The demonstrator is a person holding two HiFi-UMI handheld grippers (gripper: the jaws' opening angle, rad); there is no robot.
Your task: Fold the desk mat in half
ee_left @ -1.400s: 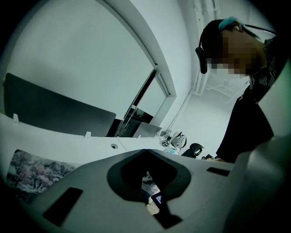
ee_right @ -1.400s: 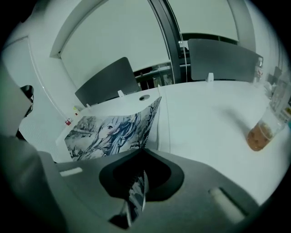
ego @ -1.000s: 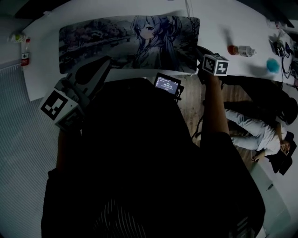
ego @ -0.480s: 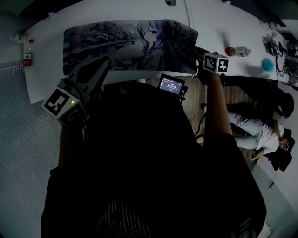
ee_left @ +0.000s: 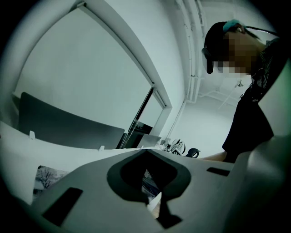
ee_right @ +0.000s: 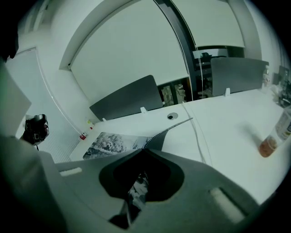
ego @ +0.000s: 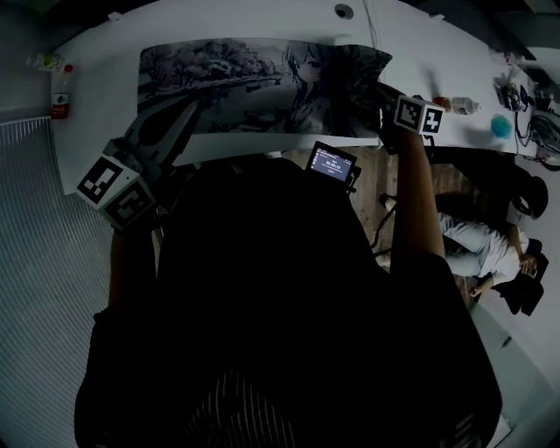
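Observation:
The desk mat (ego: 245, 79), printed with a grey landscape and a cartoon figure, lies lengthwise on the white desk (ego: 96, 131). My right gripper (ego: 383, 92) is shut on its near right corner. That end is lifted and curls up off the desk. In the right gripper view the mat (ee_right: 113, 143) runs from the closed jaws of the right gripper (ee_right: 144, 150) towards the far left. My left gripper (ego: 194, 107) reaches over the mat's near edge, left of centre. In the left gripper view the left gripper (ee_left: 145, 152) has its jaws together, and the mat (ee_left: 45, 175) lies flat beyond.
A bottle (ego: 457, 105) and a teal object (ego: 500, 124) sit on the desk to the right. Another small bottle (ego: 59, 92) stands at the left end. A cable hole (ego: 343, 11) lies behind the mat. A small screen (ego: 332, 164) hangs at the near edge. A person (ego: 490, 254) is on the floor, right.
The right gripper has risen with the mat's corner, and the mat's right end now stands higher and more curled. The left gripper has shifted over the near edge, closer to the mat's left end.

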